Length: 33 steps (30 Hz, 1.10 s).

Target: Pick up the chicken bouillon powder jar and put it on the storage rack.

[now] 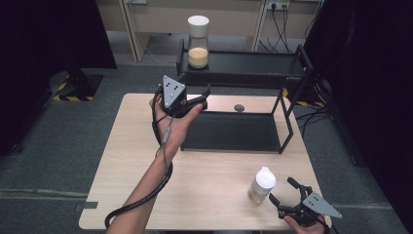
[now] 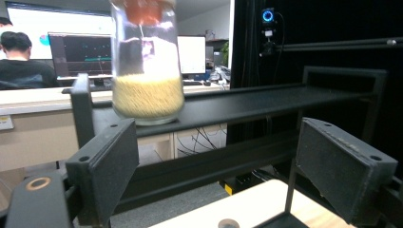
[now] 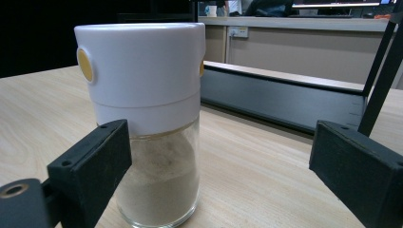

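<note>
Two jars are in play, and we judge the job about half done: the grain jar [image 1: 198, 41] already stands on the top shelf of the black rack [image 1: 243, 63], at the shelf's left end, toward eleven o'clock from the table's middle, while the powder jar [image 1: 261, 185] still sits on the wooden table [image 1: 136, 161] near its front edge, at about five o'clock. Our left gripper [image 1: 197, 97] hangs at roughly ten o'clock, just short of the rack and below the shelf; its jaws stand wide apart with nothing between them, and in the left gripper view the grain jar [image 2: 147, 71] is upright beyond them, untouched. Our right gripper [image 1: 282, 191] is low at five o'clock, just beside the powder jar, jaws likewise spread wide and gripping nothing. In the right gripper view the powder jar [image 3: 147, 118] stands upright, white cap on, close to the left jaw and off-centre in the gap; whether that jaw touches the glass we cannot tell. What is left, as we read it: centre the right jaws on the powder jar, close on it, lift it and carry it toward twelve o'clock to the rack. A small round dark thing [image 1: 239, 107] lies on the table behind the rack's lower tray; we cannot say what it is.
</note>
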Each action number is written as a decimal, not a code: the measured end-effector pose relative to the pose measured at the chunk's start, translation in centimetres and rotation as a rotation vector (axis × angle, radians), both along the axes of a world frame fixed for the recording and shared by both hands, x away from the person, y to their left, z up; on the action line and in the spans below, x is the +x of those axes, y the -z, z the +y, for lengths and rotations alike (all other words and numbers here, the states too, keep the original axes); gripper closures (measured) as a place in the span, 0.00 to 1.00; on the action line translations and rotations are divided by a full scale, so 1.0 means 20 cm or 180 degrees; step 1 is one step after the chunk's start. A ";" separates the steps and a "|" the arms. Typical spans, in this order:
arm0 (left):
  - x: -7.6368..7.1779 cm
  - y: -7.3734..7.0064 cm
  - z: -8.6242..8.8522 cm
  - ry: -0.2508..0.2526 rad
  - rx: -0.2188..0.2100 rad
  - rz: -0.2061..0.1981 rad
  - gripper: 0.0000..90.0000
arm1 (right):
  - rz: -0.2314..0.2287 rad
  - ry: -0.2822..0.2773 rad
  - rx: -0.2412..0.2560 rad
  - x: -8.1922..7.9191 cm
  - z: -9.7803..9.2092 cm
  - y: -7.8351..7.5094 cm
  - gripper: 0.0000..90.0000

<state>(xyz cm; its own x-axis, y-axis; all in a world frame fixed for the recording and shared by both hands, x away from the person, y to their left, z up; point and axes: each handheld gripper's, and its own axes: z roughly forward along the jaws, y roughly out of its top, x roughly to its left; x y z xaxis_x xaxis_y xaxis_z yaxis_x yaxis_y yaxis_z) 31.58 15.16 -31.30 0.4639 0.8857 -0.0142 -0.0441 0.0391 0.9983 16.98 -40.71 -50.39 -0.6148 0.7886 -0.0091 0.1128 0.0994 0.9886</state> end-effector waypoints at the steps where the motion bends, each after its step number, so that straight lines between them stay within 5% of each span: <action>1: 0.00 0.01 0.00 0.0011 0.0004 0.0007 0.15 | 0.0002 0.0002 0.0004 0.00 0.00 0.00 0.08; 18: -0.08 0.31 -0.01 0.0156 0.0090 0.0171 0.15 | 0.0005 0.0005 0.0012 0.00 0.00 0.00 0.08; 33: -0.19 0.52 -0.04 0.0211 0.0253 0.0114 0.15 | -0.0008 0.0002 -0.0003 0.00 0.00 0.00 0.08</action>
<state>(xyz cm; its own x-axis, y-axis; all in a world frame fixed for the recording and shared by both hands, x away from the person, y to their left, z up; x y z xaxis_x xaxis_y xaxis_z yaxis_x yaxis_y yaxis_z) 27.76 14.29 -41.64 0.5221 0.8520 0.0373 -0.0082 -0.0387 0.9992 16.94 -40.69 -50.41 -0.6144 0.7889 -0.0115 0.1104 0.1004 0.9888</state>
